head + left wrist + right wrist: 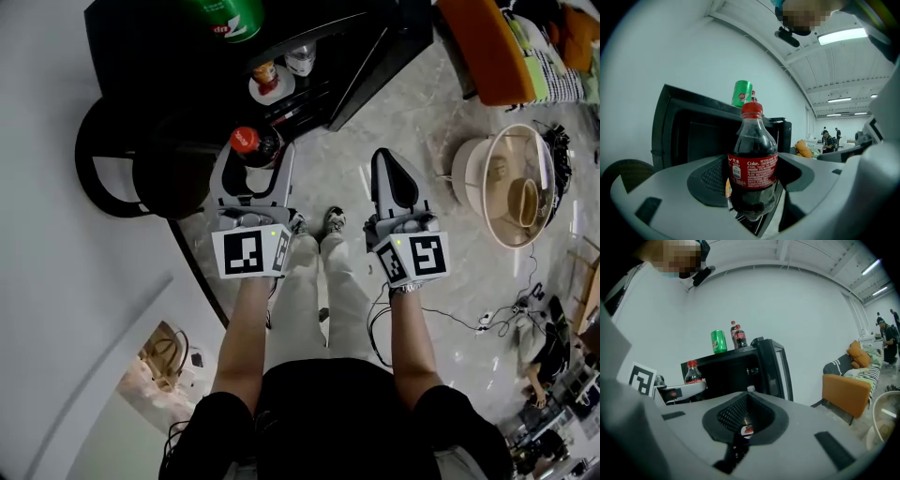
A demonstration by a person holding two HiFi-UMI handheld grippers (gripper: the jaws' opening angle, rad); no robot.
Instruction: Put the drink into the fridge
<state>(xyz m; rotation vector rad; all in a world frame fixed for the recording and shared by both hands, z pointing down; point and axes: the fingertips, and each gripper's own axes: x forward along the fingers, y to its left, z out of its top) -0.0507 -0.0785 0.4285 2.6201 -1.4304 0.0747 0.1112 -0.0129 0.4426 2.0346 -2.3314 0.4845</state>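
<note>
Left gripper [754, 201] fingers clamp the Coke bottle [753, 157] at its label; it is probably heavy, stiff and slick. Right gripper [746, 420] fingers are together.

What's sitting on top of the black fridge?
A green can and two red-capped dark bottles stand on the black fridge. Whatever lies farther back on top is hidden from this low angle.

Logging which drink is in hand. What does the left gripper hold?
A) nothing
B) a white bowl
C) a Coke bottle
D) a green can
C: the left gripper is shut on the Coke bottle; the green can stands on the fridge.
</note>
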